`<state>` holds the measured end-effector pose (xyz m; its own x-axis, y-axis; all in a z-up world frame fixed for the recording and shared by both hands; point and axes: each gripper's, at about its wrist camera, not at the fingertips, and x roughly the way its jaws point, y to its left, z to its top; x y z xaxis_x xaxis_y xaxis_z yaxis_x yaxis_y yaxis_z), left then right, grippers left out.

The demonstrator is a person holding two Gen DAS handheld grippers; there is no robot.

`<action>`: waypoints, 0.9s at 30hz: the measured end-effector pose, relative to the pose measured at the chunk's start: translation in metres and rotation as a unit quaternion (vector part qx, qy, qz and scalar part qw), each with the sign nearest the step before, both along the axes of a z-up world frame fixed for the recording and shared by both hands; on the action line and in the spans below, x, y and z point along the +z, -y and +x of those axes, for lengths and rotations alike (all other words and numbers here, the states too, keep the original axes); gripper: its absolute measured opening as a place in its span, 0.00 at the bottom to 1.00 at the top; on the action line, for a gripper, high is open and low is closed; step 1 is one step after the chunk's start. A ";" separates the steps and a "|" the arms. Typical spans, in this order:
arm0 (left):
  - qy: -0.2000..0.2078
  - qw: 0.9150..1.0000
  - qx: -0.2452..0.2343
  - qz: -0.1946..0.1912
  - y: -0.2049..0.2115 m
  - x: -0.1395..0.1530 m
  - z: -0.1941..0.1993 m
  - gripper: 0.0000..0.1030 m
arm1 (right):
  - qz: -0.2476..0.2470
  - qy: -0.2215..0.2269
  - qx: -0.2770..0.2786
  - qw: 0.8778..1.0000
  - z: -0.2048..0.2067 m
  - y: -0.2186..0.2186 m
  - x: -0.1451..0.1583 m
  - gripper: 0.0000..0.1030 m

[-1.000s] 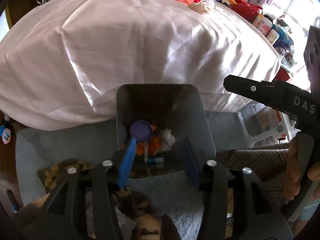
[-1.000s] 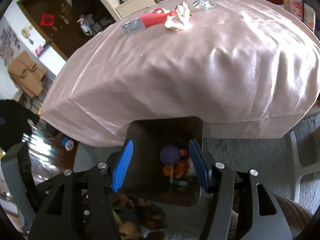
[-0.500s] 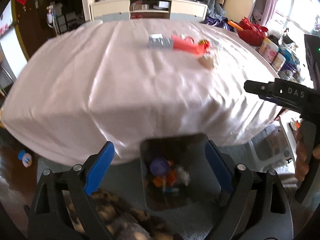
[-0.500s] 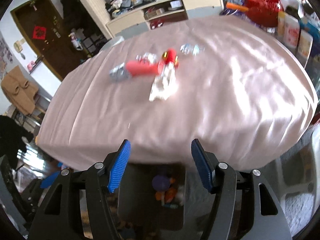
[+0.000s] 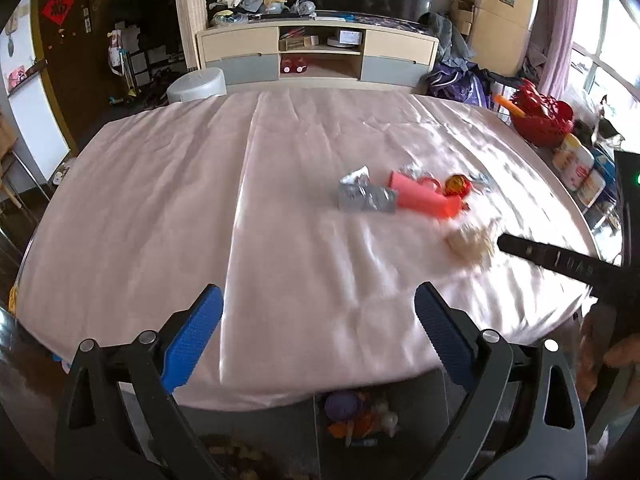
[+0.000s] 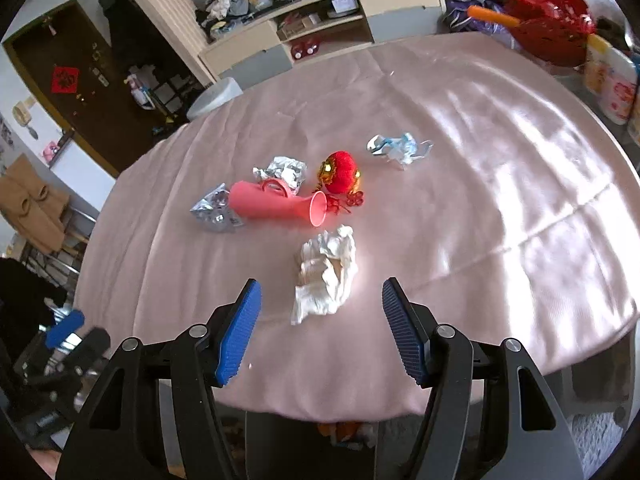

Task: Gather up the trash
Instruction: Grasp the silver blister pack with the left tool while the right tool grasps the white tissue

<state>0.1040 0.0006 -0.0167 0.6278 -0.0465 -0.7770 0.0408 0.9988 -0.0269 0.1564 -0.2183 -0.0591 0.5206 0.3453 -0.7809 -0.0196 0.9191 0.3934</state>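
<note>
My left tongs (image 5: 318, 338) have just spread wide, empty, and lifted from the bin (image 5: 416, 408) to over the worktop (image 5: 200, 200). My right tongs (image 6: 320, 330) hang half-spread, empty, near the tissue (image 6: 326, 276). One drop looks done; foil (image 6: 214, 210), cup (image 6: 276, 206) and wrapper (image 6: 398, 148) remain.

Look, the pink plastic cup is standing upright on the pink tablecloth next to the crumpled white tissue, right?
Not quite. The pink plastic cup is lying on its side, its open mouth facing the crumpled white tissue, as the right wrist view shows. It is on the pink tablecloth, near the tissue but not touching it.
</note>
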 end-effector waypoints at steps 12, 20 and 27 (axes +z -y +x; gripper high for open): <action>-0.027 0.999 -0.026 0.009 0.028 -0.035 0.082 0.89 | -0.063 -0.010 0.023 0.998 0.025 -0.011 -0.027 0.26; -0.035 0.998 -0.044 0.036 0.047 -0.065 0.121 0.89 | -0.042 -0.008 0.020 0.999 0.019 -0.001 -0.028 0.15; -0.030 0.998 -0.045 0.022 0.050 -0.076 0.141 0.88 | -0.045 -0.010 0.028 0.999 0.018 0.002 -0.027 0.15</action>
